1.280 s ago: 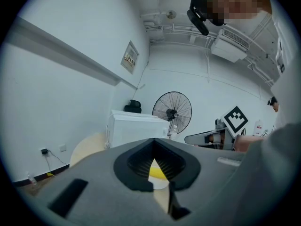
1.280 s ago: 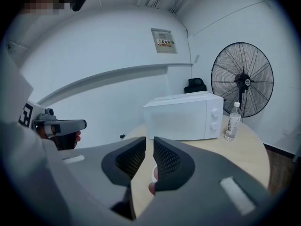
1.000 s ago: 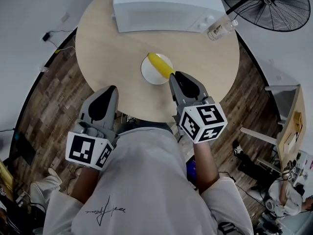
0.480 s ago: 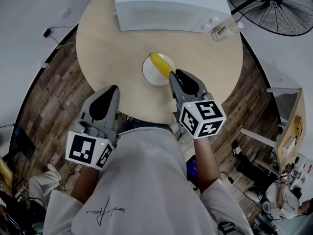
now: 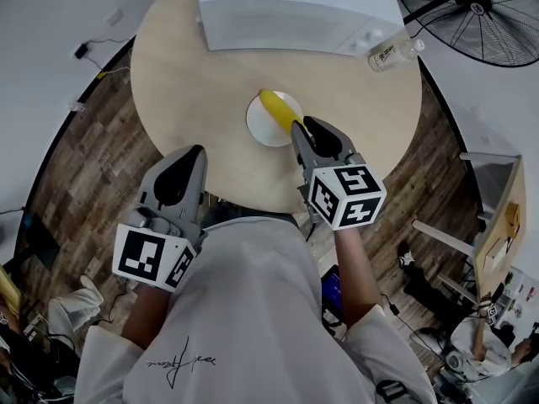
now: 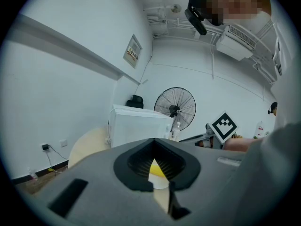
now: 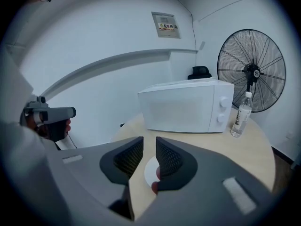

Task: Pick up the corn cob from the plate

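A yellow corn cob [image 5: 278, 110] lies slantwise on a small white plate [image 5: 263, 126] in the middle of the round wooden table [image 5: 185, 74]. My right gripper [image 5: 305, 126] hovers at the cob's near end, just at the plate's rim. Its jaws are opening, with a narrow gap and nothing between them. The right gripper view shows the plate [image 7: 149, 171] through that gap. My left gripper [image 5: 185, 154] hangs over the table's near left edge, shut and empty. Through the slit below its touching tips, the left gripper view shows the cob [image 6: 157, 169] and plate [image 6: 162, 184].
A white microwave [image 5: 295, 7] stands at the table's far side, with a clear plastic bottle [image 5: 392, 51] beside it on the right. A black floor fan [image 5: 476, 11] stands beyond the table at the right. Wooden floor surrounds the table.
My right gripper has sunk a little and come closer to the cob's near end, and its jaws have parted slightly. The left gripper has stayed put.
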The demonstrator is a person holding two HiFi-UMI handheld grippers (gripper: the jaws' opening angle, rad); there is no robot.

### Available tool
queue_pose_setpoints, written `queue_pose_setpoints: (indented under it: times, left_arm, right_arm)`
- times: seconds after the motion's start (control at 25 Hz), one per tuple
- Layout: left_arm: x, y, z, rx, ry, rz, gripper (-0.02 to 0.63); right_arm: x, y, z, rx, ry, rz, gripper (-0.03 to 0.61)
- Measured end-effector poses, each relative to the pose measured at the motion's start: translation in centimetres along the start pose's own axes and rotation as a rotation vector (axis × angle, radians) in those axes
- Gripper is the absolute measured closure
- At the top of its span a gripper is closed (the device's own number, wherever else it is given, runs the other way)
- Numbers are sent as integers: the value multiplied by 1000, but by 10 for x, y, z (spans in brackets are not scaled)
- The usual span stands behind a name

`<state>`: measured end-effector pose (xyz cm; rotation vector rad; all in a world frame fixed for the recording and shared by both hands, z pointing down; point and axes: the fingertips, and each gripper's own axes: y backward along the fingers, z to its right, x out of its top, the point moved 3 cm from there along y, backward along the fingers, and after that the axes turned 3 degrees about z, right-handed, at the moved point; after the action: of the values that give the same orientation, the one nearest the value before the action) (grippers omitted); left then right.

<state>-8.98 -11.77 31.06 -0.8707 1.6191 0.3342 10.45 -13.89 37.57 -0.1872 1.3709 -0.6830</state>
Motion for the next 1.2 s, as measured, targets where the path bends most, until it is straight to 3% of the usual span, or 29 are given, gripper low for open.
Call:
queue_pose_setpoints:
  times: [1.2]
  left_arm:
    - [-11,-16,4,27,31,-57,621]
  right_arm:
    - [-44,-48,38,34,52,-185,454]
